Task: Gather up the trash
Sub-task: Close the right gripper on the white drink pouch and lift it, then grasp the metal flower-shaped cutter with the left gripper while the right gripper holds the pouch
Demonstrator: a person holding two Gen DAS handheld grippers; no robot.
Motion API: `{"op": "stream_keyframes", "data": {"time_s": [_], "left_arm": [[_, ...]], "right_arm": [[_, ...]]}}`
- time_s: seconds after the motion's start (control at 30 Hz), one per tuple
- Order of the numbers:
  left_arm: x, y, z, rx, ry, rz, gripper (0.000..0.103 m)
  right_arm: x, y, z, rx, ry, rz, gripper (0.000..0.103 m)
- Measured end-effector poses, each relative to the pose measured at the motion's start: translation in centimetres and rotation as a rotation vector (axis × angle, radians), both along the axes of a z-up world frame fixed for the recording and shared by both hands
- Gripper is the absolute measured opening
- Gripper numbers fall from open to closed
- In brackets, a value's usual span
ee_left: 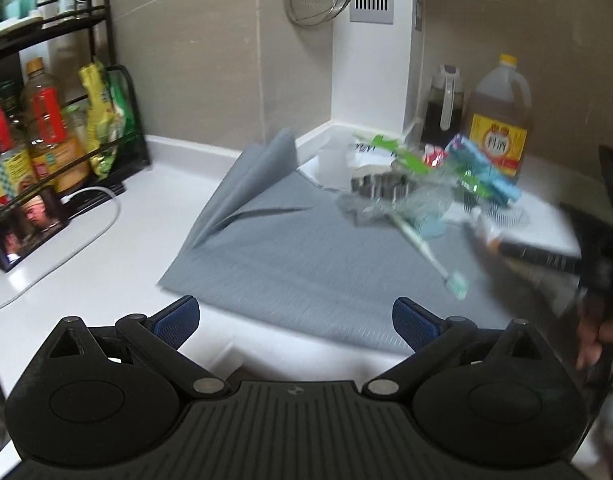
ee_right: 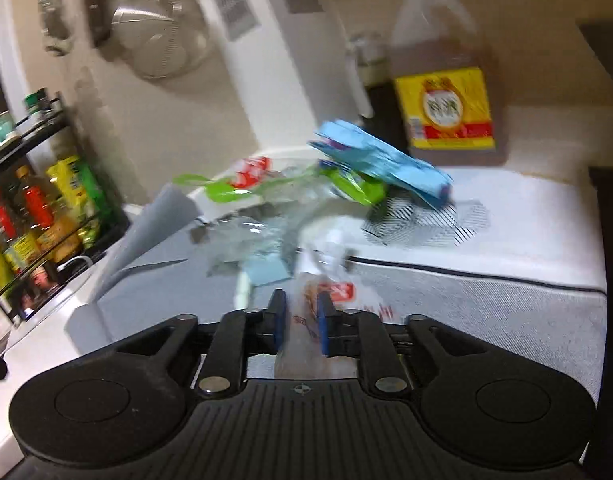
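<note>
The left hand-held gripper (ee_left: 295,316) hangs with its blue pads spread wide over the near edge of the grey woven mat (ee_left: 290,248), nothing between them. The right hand-held gripper (ee_right: 301,316) is clamped on a thin clear plastic wrapper with red print (ee_right: 326,296). The remaining trash, a blurred pile of clear, green and blue wrappers (ee_left: 434,176), lies at the mat's far right. Bare white counter (ee_left: 138,220) lies open to the left, bounded by the black wire condiment rack (ee_left: 46,128).
</note>
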State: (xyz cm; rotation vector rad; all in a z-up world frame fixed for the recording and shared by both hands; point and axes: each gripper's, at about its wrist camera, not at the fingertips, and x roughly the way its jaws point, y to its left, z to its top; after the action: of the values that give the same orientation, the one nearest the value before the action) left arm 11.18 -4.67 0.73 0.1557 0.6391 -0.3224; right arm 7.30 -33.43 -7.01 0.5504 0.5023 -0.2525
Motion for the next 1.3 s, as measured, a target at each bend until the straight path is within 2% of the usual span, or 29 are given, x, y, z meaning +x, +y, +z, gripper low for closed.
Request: {"op": "stream_keyframes", "data": {"time_s": [0.07,0.1,0.13,0.17,0.27,0.4,0.43,0.5,0.53,0.7,1.03,1.17,1.3], "left_arm": [[0.9,-0.8,-0.1,-0.012,0.005,0.000,0.103],[1.3,-1.2,-0.2,-0.014,0.010,0.002,0.103],[1.7,-1.6,-0.2,-0.015,0.013,0.002,0.103],[2.0,-1.9,-0.3,-0.013,0.014,0.000,0.103],[2.7,-2.6,-0.6,-0.002,0.021,-0.013,0.103],[3.4,-3.2,-0.9,0.022,0.021,-0.027,0.103],[3.6,-3.3,-0.9,0.032,0.017,-0.027,0.103],[4.1,-3.6,-0.9,0.048,0.014,-0.029,0.103],[4.4,-3.7,-0.9,0.052,0.014,-0.027,0.103],[6.0,-4.2,-0.9,0.048,0.025,-0.013,0.103],[8.5,-6.7,-1.2,0.030,0.037,-0.027,0.103],[11.1,-8.2,-0.6,-0.001,0.065,-0.046,0.103],[14.1,-10.5,-0.7,0.003,0.089,-0.070,0.103]], "right_arm": [[-0.1,0.5,0.2,-0.058,0.023,-0.018,0.054],[-0.3,0.8,0.5,-0.092,0.002,-0.016,0.060],[-0.3,1.2,0.7,-0.122,-0.002,-0.018,0.075],[-0.2,1.4,0.7,-0.147,0.005,-0.025,0.084],[0.8,1.2,0.2,-0.183,0.073,-0.030,0.094],[2.4,0.6,-1.2,-0.175,0.194,-0.013,0.095],[2.8,0.9,-1.5,-0.202,0.223,0.005,0.096],[3.2,1.7,-1.6,-0.278,0.254,0.006,0.090],[2.9,1.9,-1.5,-0.287,0.240,0.004,0.079],[1.9,1.3,-1.2,-0.251,0.188,-0.021,0.066],[1.8,0.7,-1.2,-0.182,0.162,-0.023,0.067],[1.9,0.6,-1.3,-0.168,0.165,-0.020,0.069],[1.8,0.5,-1.4,-0.158,0.160,-0.021,0.069]]}}
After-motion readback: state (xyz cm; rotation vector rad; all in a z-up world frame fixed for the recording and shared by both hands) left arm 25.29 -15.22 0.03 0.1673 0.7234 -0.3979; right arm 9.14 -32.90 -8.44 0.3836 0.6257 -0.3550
